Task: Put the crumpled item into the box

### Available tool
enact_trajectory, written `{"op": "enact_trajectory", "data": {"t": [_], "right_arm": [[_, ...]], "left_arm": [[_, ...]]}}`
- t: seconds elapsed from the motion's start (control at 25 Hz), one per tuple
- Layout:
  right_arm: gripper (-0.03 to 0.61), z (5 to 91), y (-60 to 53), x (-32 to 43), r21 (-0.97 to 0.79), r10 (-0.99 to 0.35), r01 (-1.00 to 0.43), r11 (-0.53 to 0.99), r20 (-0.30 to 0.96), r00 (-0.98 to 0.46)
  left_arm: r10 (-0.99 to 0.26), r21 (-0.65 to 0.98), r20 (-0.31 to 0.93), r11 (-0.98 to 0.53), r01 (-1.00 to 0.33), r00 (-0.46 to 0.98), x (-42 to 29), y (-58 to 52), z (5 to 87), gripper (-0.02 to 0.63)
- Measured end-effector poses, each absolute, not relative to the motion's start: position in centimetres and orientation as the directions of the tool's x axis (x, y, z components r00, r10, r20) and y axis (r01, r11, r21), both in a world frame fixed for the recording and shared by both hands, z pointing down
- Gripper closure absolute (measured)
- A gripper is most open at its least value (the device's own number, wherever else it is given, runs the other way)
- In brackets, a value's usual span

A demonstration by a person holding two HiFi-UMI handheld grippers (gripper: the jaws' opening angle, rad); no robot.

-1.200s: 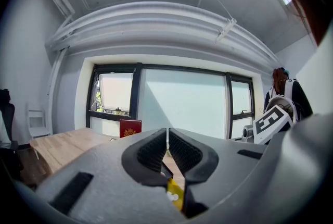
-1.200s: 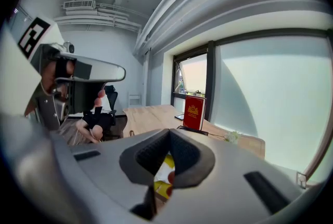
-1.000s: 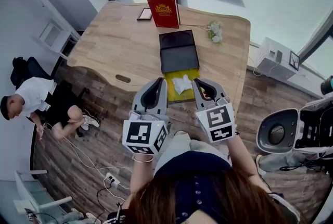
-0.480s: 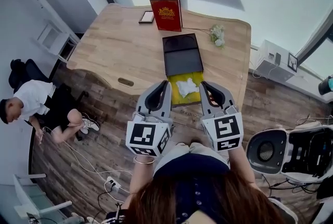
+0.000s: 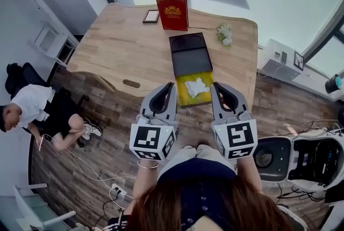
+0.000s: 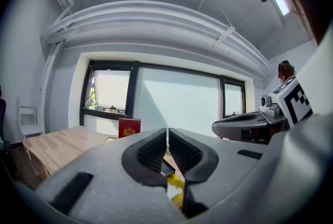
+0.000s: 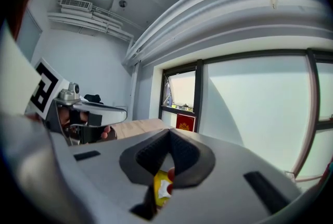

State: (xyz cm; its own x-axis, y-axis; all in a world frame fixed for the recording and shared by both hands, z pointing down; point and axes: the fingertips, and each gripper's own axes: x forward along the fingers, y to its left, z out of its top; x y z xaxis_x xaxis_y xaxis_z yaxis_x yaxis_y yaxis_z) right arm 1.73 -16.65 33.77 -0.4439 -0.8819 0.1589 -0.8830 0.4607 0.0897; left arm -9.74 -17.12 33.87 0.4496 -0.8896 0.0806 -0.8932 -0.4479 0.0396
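Crumpled white paper (image 5: 196, 87) lies inside the open yellow-lined box (image 5: 183, 95). Left gripper (image 5: 170, 86) and right gripper (image 5: 215, 86) flank it, jaws pressed together, empty.

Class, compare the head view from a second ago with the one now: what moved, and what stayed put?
The right gripper has drawn back slightly toward the person and is now level with the left gripper. Nothing was grasped or released. Both stay shut and empty near the open box, and the crumpled item still lies inside it.
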Motion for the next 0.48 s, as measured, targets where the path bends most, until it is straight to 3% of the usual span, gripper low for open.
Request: {"op": "enact_trajectory", "data": {"t": [0.48], "right_arm": [[0.554,33.1,-14.2,0.4,0.149,-0.911,-0.903,0.403,0.156,-0.381]], "left_arm": [[-0.865,0.062,0.066,-0.494,-0.867,0.498,-10.9,-15.3,33.5,0.578]]}}
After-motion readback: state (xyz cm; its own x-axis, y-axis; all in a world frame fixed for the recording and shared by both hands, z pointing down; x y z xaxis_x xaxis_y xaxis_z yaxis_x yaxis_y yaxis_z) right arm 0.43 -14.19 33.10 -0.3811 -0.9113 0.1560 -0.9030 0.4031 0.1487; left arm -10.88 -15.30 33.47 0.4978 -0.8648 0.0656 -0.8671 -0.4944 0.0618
